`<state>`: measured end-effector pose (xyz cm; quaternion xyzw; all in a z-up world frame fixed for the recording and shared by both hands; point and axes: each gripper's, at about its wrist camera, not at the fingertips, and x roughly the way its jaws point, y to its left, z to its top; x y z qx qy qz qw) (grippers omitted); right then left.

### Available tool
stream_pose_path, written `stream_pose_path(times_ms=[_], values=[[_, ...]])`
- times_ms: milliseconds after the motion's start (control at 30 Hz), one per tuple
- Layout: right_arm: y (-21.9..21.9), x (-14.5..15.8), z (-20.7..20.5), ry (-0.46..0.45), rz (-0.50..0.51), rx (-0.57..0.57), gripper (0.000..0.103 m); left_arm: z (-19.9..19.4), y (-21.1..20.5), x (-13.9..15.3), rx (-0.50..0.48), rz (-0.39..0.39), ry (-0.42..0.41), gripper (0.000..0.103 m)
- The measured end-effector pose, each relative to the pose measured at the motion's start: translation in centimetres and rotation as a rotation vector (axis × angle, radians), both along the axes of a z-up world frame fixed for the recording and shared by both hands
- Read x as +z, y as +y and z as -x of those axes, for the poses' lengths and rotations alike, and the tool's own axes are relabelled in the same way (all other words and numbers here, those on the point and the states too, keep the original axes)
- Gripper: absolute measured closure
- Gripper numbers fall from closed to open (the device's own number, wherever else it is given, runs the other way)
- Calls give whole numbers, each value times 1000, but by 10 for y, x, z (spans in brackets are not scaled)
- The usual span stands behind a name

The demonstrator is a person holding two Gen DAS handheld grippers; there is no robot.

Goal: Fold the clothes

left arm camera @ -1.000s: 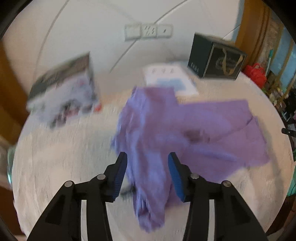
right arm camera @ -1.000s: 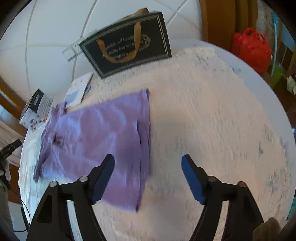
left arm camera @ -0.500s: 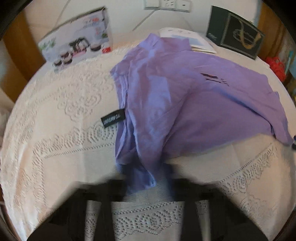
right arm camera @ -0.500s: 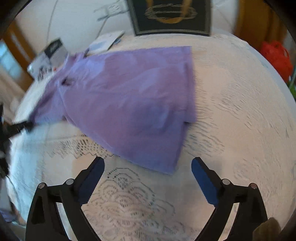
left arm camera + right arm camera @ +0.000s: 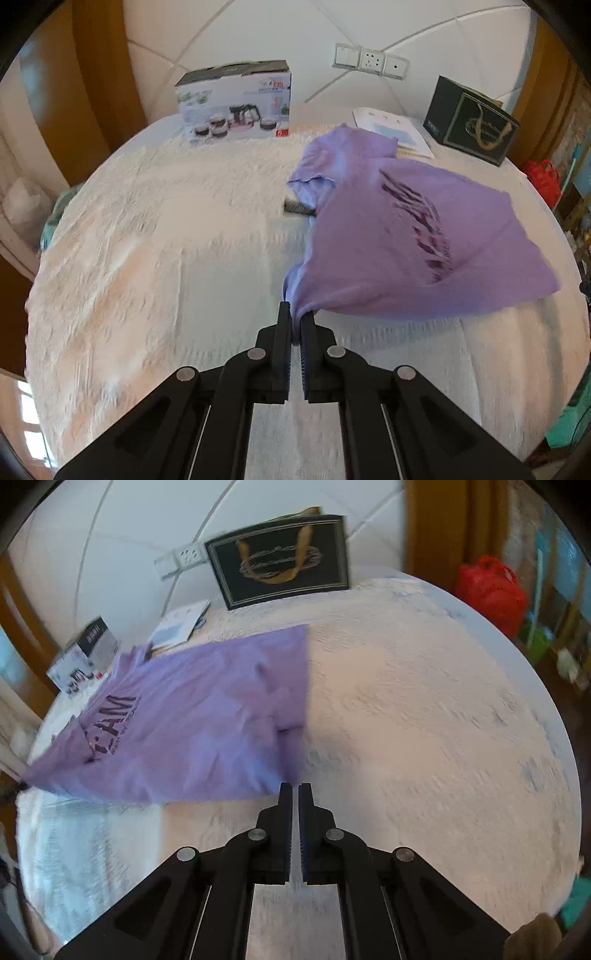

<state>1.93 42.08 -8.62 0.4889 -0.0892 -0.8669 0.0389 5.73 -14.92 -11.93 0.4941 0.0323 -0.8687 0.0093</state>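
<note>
A purple T-shirt [image 5: 406, 240] with dark lettering hangs spread over the round table with the white lace cloth [image 5: 166, 240]. My left gripper [image 5: 296, 317] is shut on one bunched corner of it, and the fabric rises clear of the cloth from there. In the right wrist view the same shirt [image 5: 192, 716] stretches away to the left. Its near corner runs into the tips of my right gripper [image 5: 294, 788], which is shut on it. A shadow lies on the cloth [image 5: 424, 720] under the shirt's near edge.
At the back of the table stand a tea-set box [image 5: 236, 103] and a black gift bag [image 5: 469, 122], with a white booklet [image 5: 391, 129] between them. A small black label [image 5: 299, 207] lies by the shirt. A red bag [image 5: 491, 590] sits beyond the table's right edge.
Both grippers went from open to shut on the shirt's near corners. The shirt, crumpled flat before, is now raised and pulled out between them, showing its lettering.
</note>
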Motion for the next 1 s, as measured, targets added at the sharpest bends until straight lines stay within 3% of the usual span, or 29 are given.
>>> stream_pose_path(times_ms=[233,333,367,400,467,567,633,700,1000], values=[[13,-23,-32,-110,59,-9,100,-34,-10,-54,30,37,-181,97],[5,-28,-19,-98,82,22,91,-36,-14,-52,43,9,-194,94],[2,-29,-14,-93,87,36,77,-37,-13,-46,38,-3,-178,89],[-2,-29,-9,-88,92,50,56,-36,-10,-37,26,-13,-153,78],[-8,-31,5,-87,103,78,37,-32,-4,-19,6,-28,-97,58],[-24,-35,30,-93,115,125,36,-14,4,-4,-17,-51,-31,54],[-33,-37,43,-100,123,156,29,7,7,-5,-24,-58,-12,54],[-42,-40,55,-107,121,179,20,30,11,-15,-29,-65,-21,54],[-61,-53,92,-144,73,247,18,77,31,-56,-91,-54,-90,54]])
